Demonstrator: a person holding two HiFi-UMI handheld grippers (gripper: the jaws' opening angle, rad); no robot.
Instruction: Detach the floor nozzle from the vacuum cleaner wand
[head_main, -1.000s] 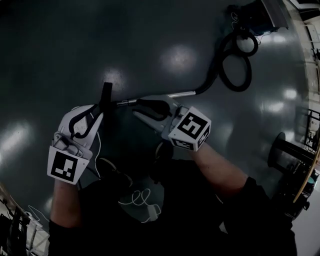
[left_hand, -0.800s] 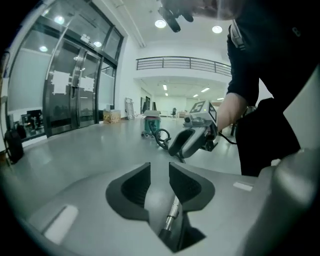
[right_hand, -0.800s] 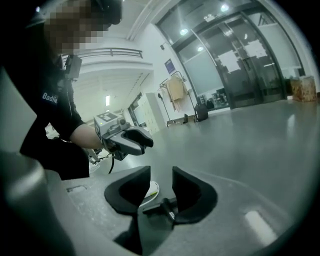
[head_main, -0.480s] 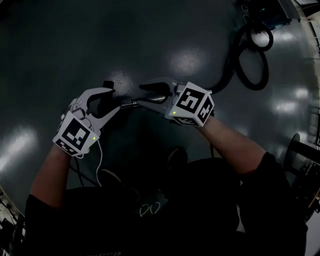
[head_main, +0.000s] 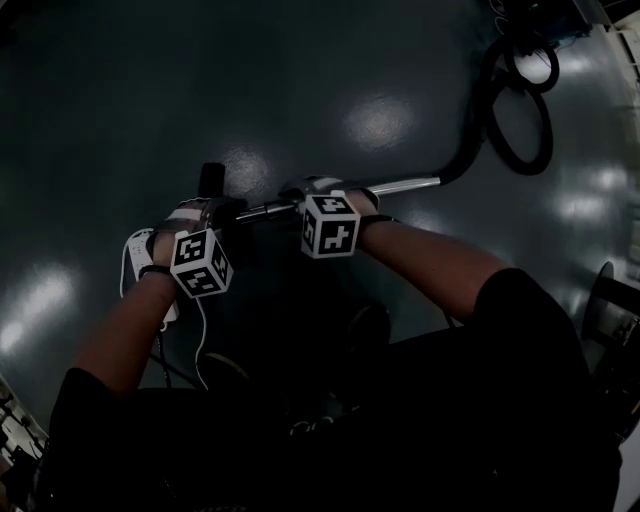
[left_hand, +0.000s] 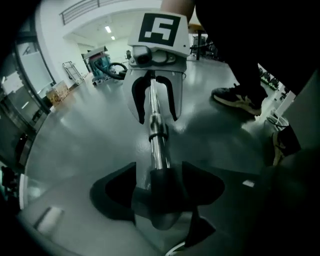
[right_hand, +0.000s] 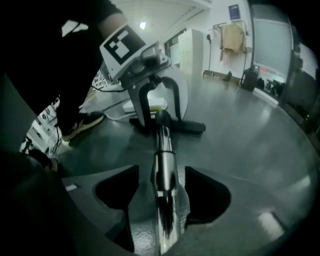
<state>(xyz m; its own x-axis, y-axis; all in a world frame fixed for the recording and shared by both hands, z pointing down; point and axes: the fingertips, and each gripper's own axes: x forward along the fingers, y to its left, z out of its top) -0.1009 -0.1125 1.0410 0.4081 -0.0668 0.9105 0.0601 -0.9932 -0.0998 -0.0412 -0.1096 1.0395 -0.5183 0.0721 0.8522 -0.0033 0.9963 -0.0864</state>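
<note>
Our head view hides what the gripper views show: the left gripper (left_hand: 157, 190) and the right gripper (right_hand: 162, 195) each straddle the wand (head_main: 400, 185), with fingers (right_hand: 112, 195) spreading and pinching nothing. The floor nozzle (right_hand: 192, 127) rests on the floor (head_main: 150, 90), still joined to the wand. A second ago we held both grippers higher, nearer our head.

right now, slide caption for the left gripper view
Left gripper and right gripper opening their fingers around the vacuum wand
</note>
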